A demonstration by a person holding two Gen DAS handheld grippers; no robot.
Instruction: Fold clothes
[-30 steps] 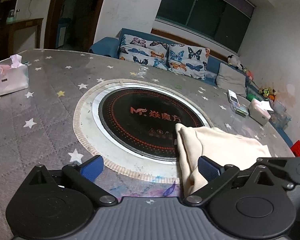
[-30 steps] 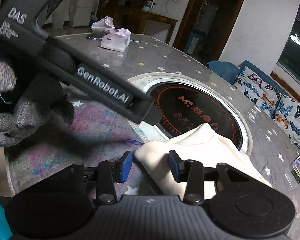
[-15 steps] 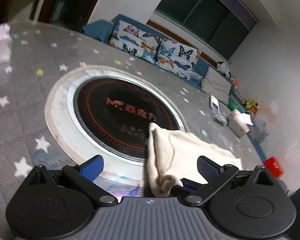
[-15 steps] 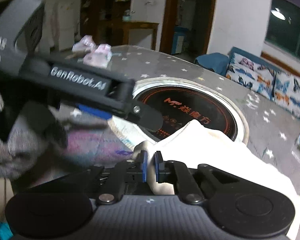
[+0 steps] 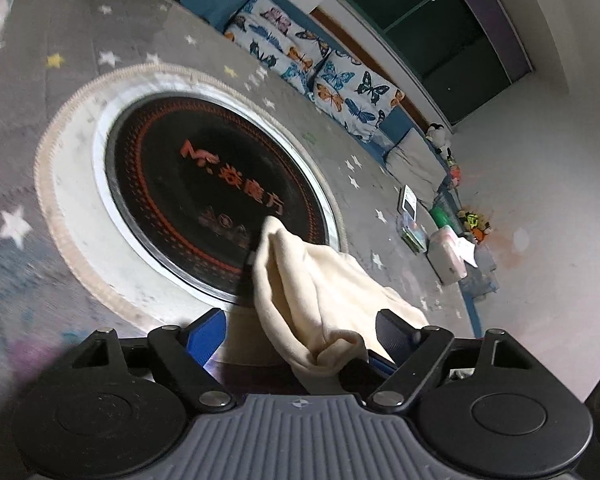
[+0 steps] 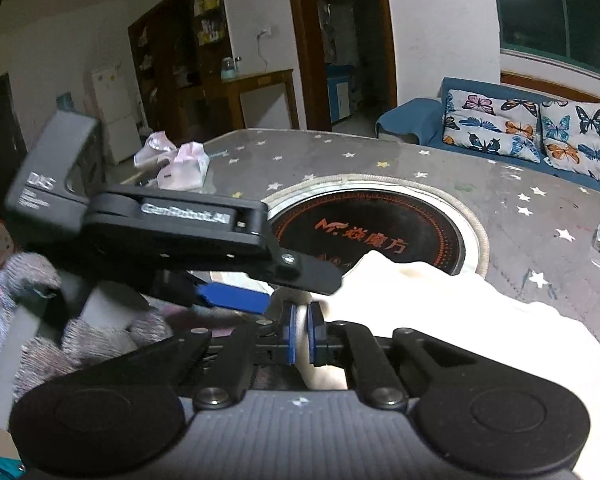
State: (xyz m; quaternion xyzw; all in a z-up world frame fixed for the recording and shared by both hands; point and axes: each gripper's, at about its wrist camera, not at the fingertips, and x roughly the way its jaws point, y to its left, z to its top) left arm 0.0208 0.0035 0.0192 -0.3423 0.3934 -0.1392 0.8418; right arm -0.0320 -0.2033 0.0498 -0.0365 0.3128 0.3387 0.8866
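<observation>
A cream garment (image 5: 324, 284) lies on the star-patterned table (image 5: 60, 80), partly over the black round cooktop (image 5: 204, 184). My right gripper (image 6: 302, 334) is shut on a bunched corner of the garment (image 6: 440, 304) and holds it a little off the table. My left gripper (image 5: 300, 334) is tilted and its jaws are closing. That same raised corner hangs between its blue pads (image 5: 206, 332), which do not press on it. In the right wrist view the left gripper (image 6: 296, 292) reaches in from the left just above my right pads, held by a gloved hand (image 6: 40, 320).
Pink tissue packs (image 6: 184, 164) sit at the table's far left. A white tissue box (image 5: 448, 256) and small card boxes (image 5: 410, 232) stand near the right edge. A blue sofa with butterfly cushions (image 6: 532, 128) runs behind the table.
My right gripper shut on the garment's corner and lifted it. My left gripper rolled and moved over, so the corner now sits between its jaws, which have narrowed.
</observation>
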